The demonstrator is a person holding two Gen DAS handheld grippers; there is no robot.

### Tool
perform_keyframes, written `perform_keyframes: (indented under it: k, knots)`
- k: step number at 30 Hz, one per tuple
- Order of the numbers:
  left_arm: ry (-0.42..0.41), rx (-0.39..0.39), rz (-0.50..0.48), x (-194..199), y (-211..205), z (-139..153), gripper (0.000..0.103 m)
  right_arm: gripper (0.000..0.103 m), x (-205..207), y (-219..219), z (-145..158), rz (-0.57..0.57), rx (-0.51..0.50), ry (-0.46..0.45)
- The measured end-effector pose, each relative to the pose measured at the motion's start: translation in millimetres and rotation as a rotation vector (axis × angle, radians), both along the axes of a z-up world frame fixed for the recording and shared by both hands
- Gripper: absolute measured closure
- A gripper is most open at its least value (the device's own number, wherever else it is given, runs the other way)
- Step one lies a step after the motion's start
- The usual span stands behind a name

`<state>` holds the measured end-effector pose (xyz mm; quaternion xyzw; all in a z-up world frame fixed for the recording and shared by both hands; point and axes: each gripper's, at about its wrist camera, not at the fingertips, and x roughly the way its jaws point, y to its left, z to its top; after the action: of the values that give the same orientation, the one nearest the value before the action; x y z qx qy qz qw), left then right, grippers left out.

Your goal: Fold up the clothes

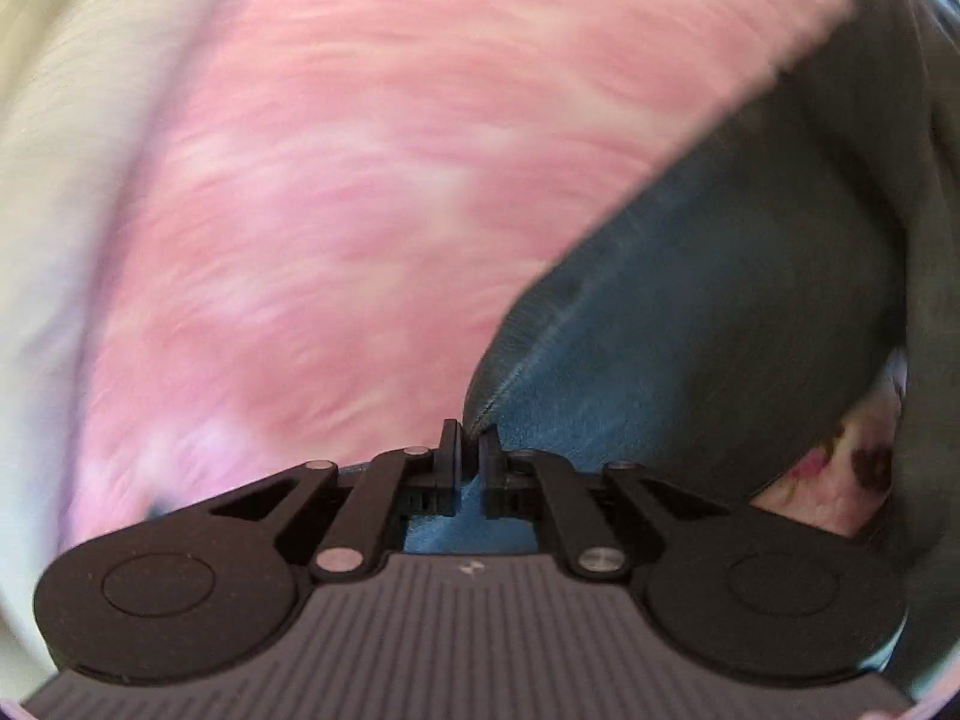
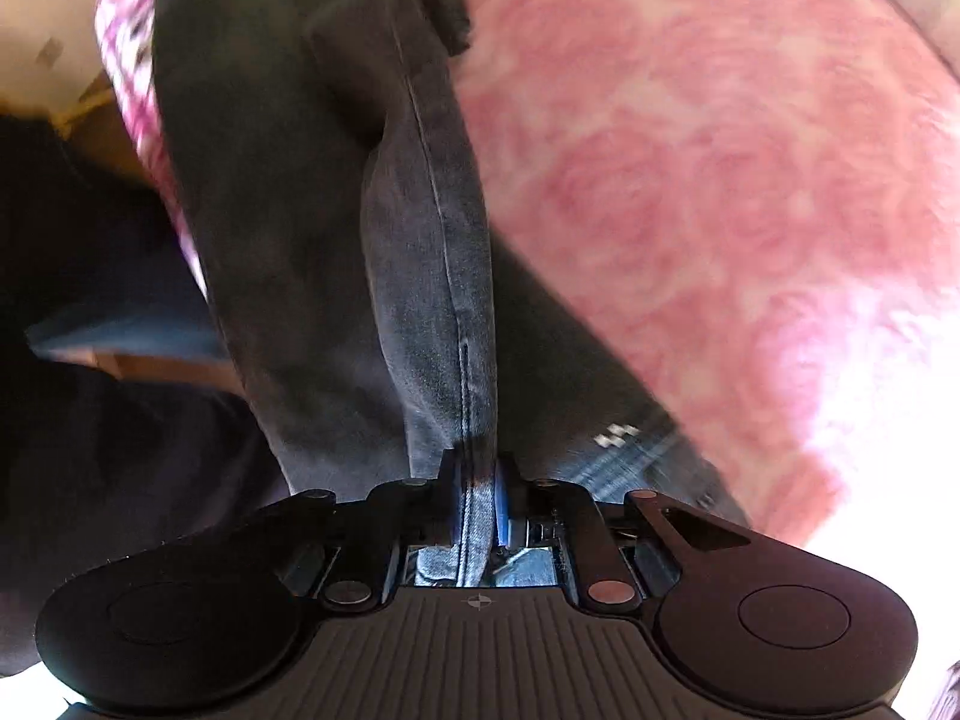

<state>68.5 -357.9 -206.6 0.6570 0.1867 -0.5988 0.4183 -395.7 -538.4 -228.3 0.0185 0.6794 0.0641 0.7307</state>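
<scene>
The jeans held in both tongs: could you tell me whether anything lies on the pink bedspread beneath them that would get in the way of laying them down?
Nothing visible does. The left tongs and right tongs each clamp the jeans, and the pink bedspread in view looks bare, though the frames are blurred and the denim hides part of it.

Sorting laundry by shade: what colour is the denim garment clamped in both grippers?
The denim garment is blue, darker and greyish in shadow; the left wrist view shows it best.
</scene>
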Motion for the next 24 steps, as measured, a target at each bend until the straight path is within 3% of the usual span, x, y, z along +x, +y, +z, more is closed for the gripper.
perform_keyframes:
  k: [4, 7, 9, 12, 14, 16, 18, 24]
  knots:
    - [-0.070, -0.115, 0.193, 44.5, 9.1, 47.9, 0.100, 0.095, 22.8, -45.1, 58.5, 0.032, -0.102, -0.078]
    - [-0.120, -0.196, 0.331, 75.7, 14.9, 81.1, 0.100, 0.095, 63.3, -94.0, 88.9, 0.054, -0.246, -0.172]
    - [-0.125, -0.190, 0.326, 68.0, 5.2, 68.1, 0.099, 0.094, 98.3, -129.2, 82.8, 0.082, -0.334, -0.197]
    - [-0.132, -0.182, 0.318, 56.5, -9.2, 48.6, 0.095, 0.093, 140.6, -177.4, 44.1, 0.065, -0.406, -0.228]
    - [-0.137, -0.176, 0.312, 48.9, -18.9, 35.6, 0.091, 0.091, 157.5, -200.9, 31.1, -0.013, -0.480, -0.242]
    - [-0.142, -0.170, 0.307, 41.2, -28.5, 22.6, 0.082, 0.076, 152.7, -214.9, 37.7, -0.158, -0.482, -0.299]
    - [-0.142, -0.164, 0.298, 32.7, -38.3, 9.7, 0.068, 0.047, 133.9, -223.9, 44.7, -0.305, -0.453, -0.342]
    - [0.041, -0.140, 0.142, -39.6, -89.9, -23.9, 0.065, 0.043, 44.2, -228.3, 3.7, -0.601, -0.299, -0.176]
